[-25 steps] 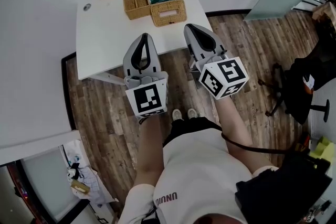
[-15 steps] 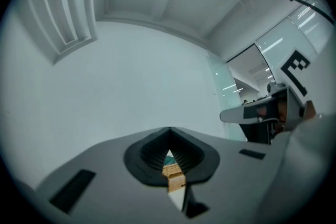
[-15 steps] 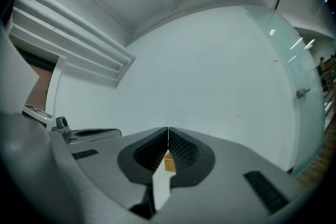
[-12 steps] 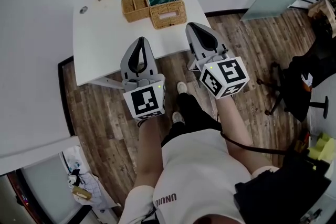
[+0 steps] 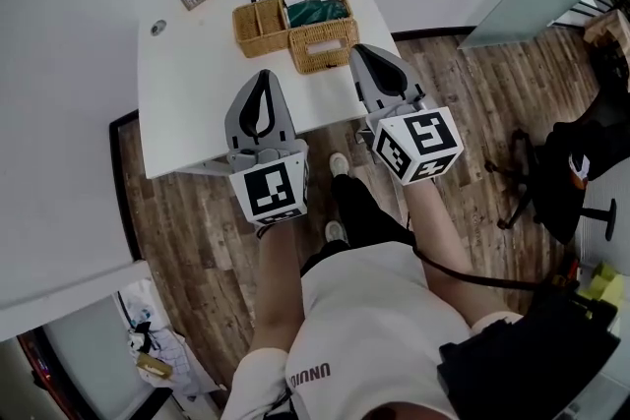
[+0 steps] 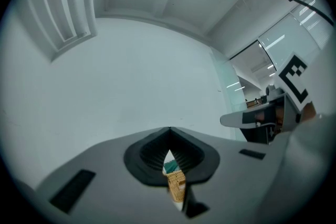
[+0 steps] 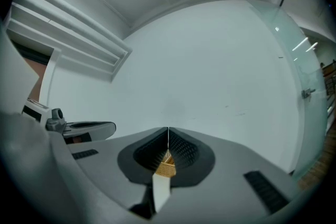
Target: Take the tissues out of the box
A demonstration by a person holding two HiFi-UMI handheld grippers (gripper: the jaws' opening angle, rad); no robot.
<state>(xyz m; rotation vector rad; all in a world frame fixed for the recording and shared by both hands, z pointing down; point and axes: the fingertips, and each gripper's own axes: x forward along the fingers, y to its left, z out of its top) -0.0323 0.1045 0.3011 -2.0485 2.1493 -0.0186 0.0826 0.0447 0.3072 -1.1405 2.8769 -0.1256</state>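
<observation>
Wicker tissue box (image 5: 322,45): stood upper centre of the head view on the white bench (image 5: 192,84), beside a wicker basket (image 5: 260,22).
Left hand-held gripper (image 5: 263,77): jaws closed together, empty, over the bench's lower edge.
Right hand-held gripper (image 5: 363,51): jaws closed together, empty, just right of the box.

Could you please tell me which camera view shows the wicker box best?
The head view: the whole wicker box sits on the table, its slot visible. The left and right gripper views show only a sliver of it between the jaws.
</observation>
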